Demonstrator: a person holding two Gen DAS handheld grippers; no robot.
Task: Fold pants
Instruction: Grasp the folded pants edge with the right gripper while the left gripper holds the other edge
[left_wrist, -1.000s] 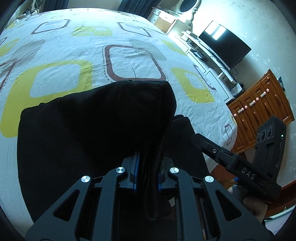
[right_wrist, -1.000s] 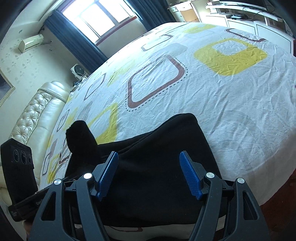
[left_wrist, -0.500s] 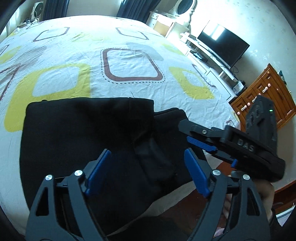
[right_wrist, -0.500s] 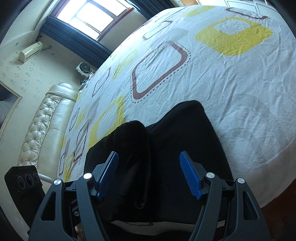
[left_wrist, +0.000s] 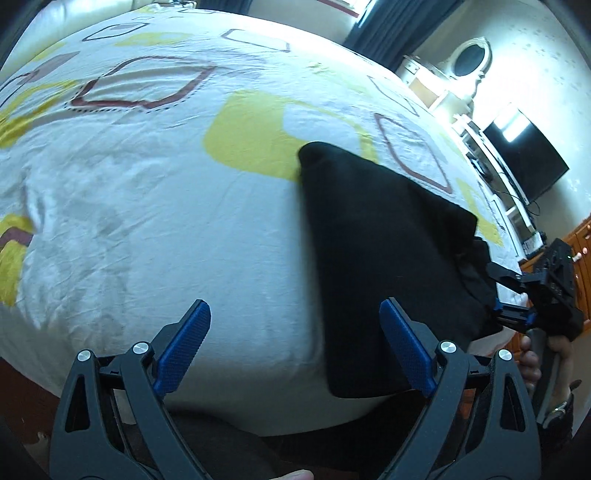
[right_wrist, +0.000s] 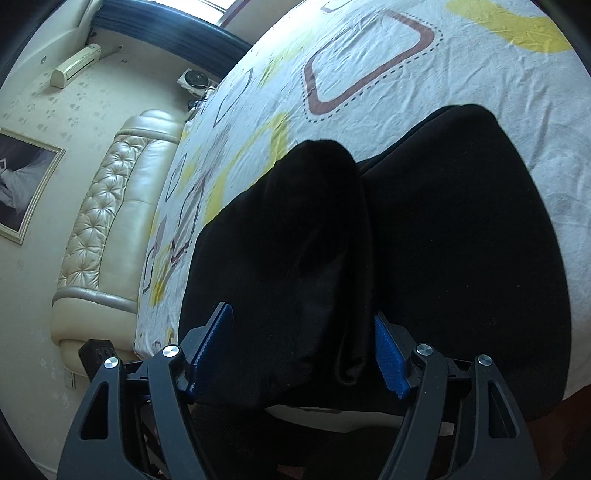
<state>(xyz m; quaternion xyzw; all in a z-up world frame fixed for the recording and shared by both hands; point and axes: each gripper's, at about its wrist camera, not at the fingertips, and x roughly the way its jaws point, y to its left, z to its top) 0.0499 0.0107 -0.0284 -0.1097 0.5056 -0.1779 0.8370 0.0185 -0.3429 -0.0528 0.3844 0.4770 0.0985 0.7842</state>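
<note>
The black pants (left_wrist: 388, 240) lie folded on the patterned bed sheet (left_wrist: 147, 221) near the bed's front edge. My left gripper (left_wrist: 295, 332) hovers over bare sheet to the left of them; its jaws are opening and hold nothing, and its right pad (left_wrist: 404, 354) shows against the pants' left edge. In the right wrist view the pants (right_wrist: 443, 240) fill the foreground. My right gripper (right_wrist: 303, 343) is open, with a raised fold of the black cloth lying between its blue pads. The left wrist view shows the right gripper (left_wrist: 506, 310) at the pants' far right edge, held in a hand.
A padded cream headboard (right_wrist: 110, 203) borders the bed on the left of the right wrist view, with a framed picture (right_wrist: 22, 184) and an air conditioner (right_wrist: 75, 64) on the wall. A television (left_wrist: 524, 158) and a wooden cabinet (left_wrist: 580, 240) stand beyond the bed's right side.
My left gripper let go of the pants fold, opened wide and swung left over bare sheet. The released layer dropped flat. My right gripper dipped towards the cloth, which now lies between its pads.
</note>
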